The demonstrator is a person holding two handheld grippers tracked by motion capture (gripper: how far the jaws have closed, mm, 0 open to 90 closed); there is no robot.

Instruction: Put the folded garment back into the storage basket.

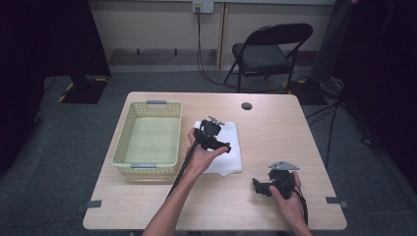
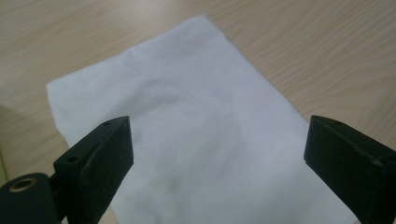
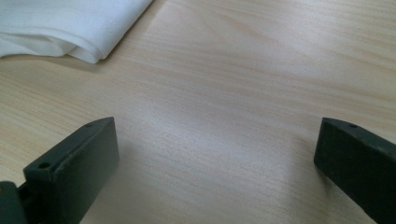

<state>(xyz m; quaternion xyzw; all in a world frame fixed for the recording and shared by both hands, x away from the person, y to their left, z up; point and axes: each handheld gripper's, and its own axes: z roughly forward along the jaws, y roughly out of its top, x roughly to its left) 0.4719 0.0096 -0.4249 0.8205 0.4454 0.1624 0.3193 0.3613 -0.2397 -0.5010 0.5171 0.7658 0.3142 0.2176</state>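
I hold my left gripper (image 2: 217,154), jaws spread wide, over the folded white cloth (image 2: 196,121); its long axis runs away from my fingertips. My right gripper (image 3: 215,163) is spread too.

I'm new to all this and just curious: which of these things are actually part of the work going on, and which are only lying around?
Part of the work:
white cloth
left gripper, open above the cloth
right gripper, open over bare table

Lying about:
yellow basket
folding chair
small dark disc
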